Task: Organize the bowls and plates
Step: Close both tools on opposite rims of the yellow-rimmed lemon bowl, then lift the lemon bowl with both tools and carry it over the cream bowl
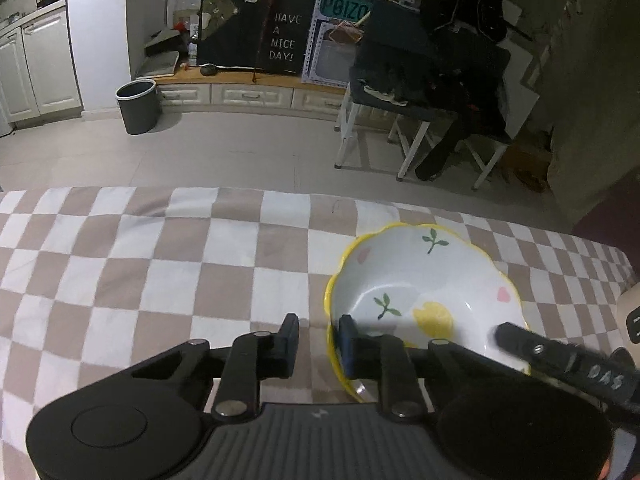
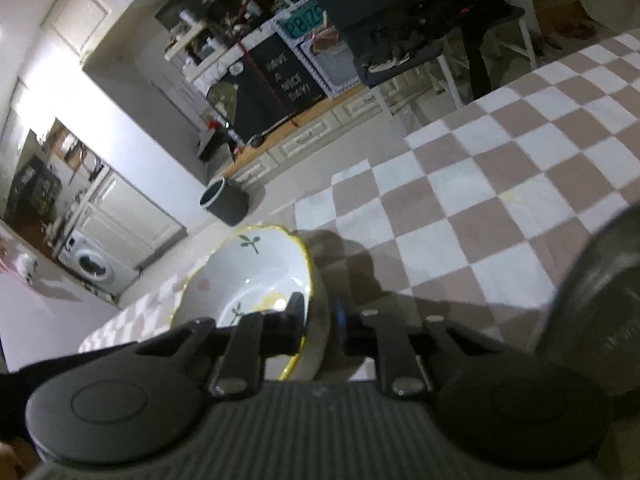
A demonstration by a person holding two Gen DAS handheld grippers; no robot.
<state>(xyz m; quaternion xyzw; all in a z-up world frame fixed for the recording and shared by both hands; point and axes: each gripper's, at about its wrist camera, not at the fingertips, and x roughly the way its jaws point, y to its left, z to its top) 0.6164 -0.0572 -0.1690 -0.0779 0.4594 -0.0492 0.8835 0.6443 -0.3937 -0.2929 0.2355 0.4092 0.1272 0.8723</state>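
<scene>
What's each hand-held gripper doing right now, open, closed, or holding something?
Left hand-held gripper: closed on the bowl rim.
Right hand-held gripper: closed on the bowl's opposite rim.

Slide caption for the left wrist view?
Left gripper straddles the bowl rim on the checkered cloth.

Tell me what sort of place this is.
Most likely a lived-in home, an open kitchen and living area. A washing machine stands by white cabinets, a waste bin sits on the tiled floor, and a checkered cloth carries a flowered bowl.
</scene>
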